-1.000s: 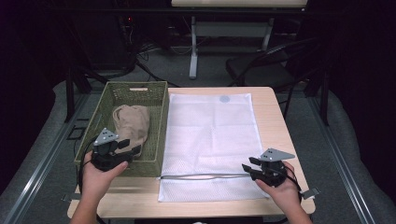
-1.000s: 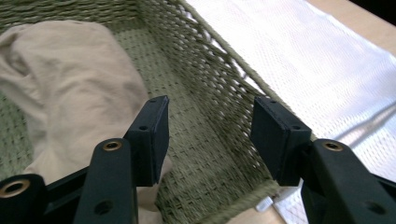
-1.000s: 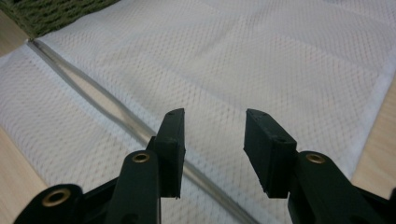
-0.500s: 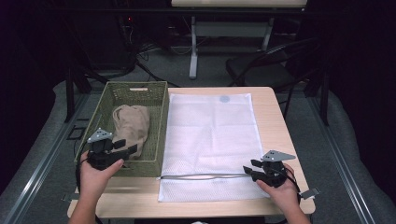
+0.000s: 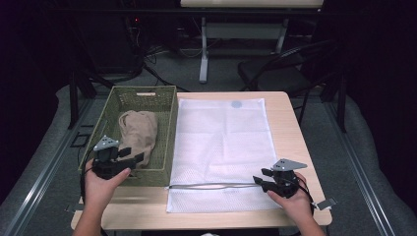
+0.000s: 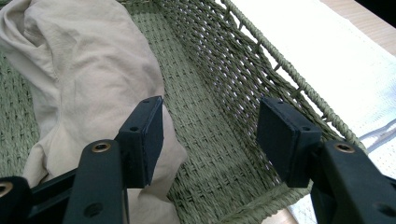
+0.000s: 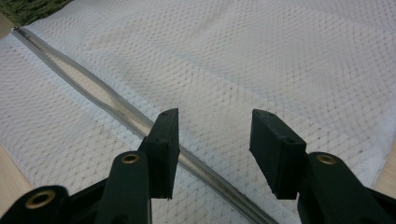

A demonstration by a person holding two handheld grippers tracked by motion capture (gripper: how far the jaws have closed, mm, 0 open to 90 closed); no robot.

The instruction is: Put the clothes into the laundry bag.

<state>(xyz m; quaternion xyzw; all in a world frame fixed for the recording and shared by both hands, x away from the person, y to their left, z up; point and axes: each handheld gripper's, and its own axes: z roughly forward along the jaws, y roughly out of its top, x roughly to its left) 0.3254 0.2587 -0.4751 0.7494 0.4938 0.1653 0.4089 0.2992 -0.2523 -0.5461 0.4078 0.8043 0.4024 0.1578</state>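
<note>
Evidently both sets of jaws have just been opening, empty: left gripper (image 5: 132,157) over the beige garment (image 5: 139,130) at nine o'clock, right gripper (image 5: 259,178) above the mesh laundry bag's (image 5: 221,142) zipper (image 7: 116,105); pinching mesh alone would probably drag it.

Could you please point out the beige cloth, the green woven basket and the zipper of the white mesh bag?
beige cloth (image 5: 138,132), high view, middle of the bundle.
green woven basket (image 5: 170,129), high view, right rim.
zipper (image 7: 122,110), right gripper view, grey strip left of the jaws.

I see a dim room: grey floor (image 5: 373,162), a dark folding chair (image 5: 290,66) far right, and a white stand (image 5: 204,54) beyond my wooden table (image 5: 290,123).
</note>
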